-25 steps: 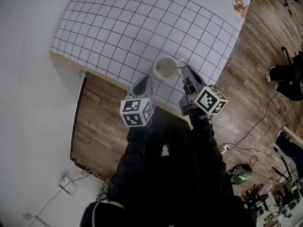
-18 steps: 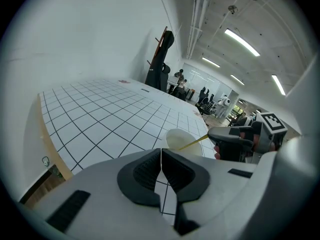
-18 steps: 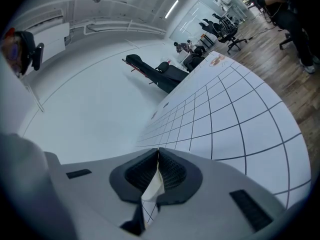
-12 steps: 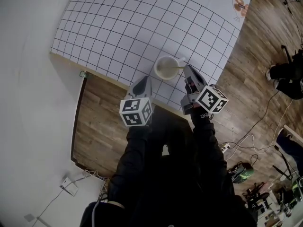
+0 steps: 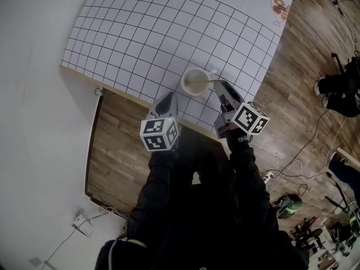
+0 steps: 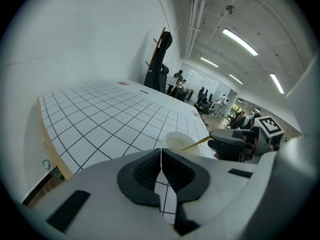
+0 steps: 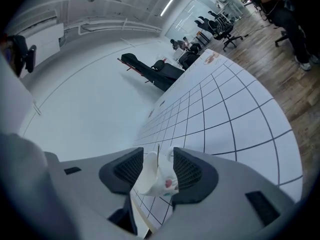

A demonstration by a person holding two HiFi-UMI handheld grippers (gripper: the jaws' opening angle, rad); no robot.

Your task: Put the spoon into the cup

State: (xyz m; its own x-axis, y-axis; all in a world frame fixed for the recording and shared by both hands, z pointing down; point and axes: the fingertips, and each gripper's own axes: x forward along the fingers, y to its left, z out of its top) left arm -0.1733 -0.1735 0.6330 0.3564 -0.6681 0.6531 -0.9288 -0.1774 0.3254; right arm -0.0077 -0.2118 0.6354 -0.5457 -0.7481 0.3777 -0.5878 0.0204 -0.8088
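Note:
A white cup (image 5: 195,81) stands on the gridded table sheet (image 5: 146,32) near its front edge. The spoon (image 5: 209,81) sits in it, its thin gold handle leaning over the rim toward my right gripper (image 5: 221,86). That gripper's jaws have just been opening. In the right gripper view the right gripper (image 7: 157,153) is open, with the cup (image 7: 152,179) and the handle (image 7: 158,151) showing free between the pads. In the left gripper view the cup (image 6: 176,141) and the spoon (image 6: 196,143) lie just beyond my left gripper (image 6: 161,154), which is shut on nothing. In the head view the left gripper (image 5: 165,100) hangs left of the cup.
The table's wooden front edge (image 5: 121,91) runs just below both grippers, with wood floor (image 5: 118,145) beneath. A round sticker (image 5: 279,9) marks the sheet's far right corner. Cables (image 5: 292,167) and a seated person's feet (image 5: 332,89) are off to the right.
The right gripper's jaws look a little wider apart at the spoon handle. Cup, spoon and left gripper have kept their places.

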